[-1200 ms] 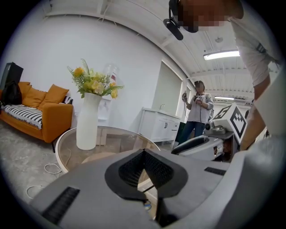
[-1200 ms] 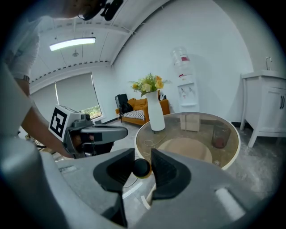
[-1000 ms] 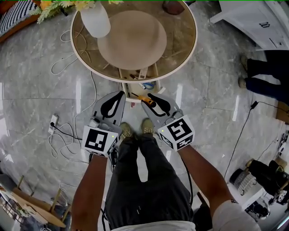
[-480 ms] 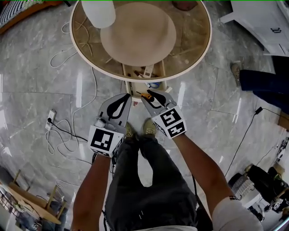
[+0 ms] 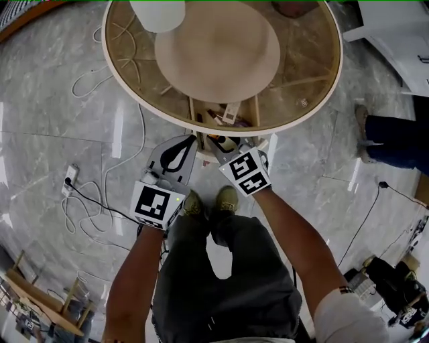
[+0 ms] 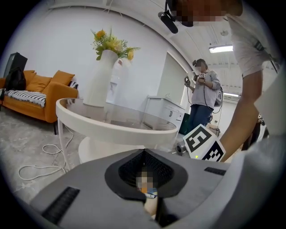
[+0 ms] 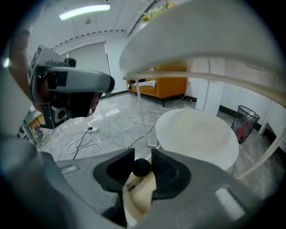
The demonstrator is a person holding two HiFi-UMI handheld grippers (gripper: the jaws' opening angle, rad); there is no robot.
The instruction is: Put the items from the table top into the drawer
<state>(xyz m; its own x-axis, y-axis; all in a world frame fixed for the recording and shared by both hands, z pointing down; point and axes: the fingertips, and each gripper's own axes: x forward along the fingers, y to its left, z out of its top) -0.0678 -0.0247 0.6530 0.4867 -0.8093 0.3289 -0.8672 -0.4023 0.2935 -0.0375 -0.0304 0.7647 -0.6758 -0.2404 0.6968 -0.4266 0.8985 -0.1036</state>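
2 grippers hang low in front of the round table (image 6: 111,126), just below its cream rim, side by side and close together.

The right gripper (image 5: 218,141) is clenched on a small tool (image 7: 141,167). The tool's black round end sits squeezed between the 2 pads and touches both. In the head view an orange-yellow part of it shows at the jaw tips. This gripper tilts downward. Right beneath its jaws lies the open drawer (image 7: 136,201), a cream box that juts out from under the glass top toward the person. So the tool is held over the drawer, between the jaws; whether its lower end touches the drawer's inside cannot be made out. A thin dark stick (image 7: 136,184) lies in the drawer just under the black end. Through the glass, the head view shows a few more small things farther back in the drawer, too small to name.

The left gripper (image 5: 190,139) hangs just left of the drawer's front. Its jaws are closed tip to tip and grasp nothing; only the oval gap behind the tips is free. Through that gap the left gripper view shows a scrap of orange and blue, too small to name.

1 white vase (image 5: 159,13) with yellow flowers stands at the table's far left edge.
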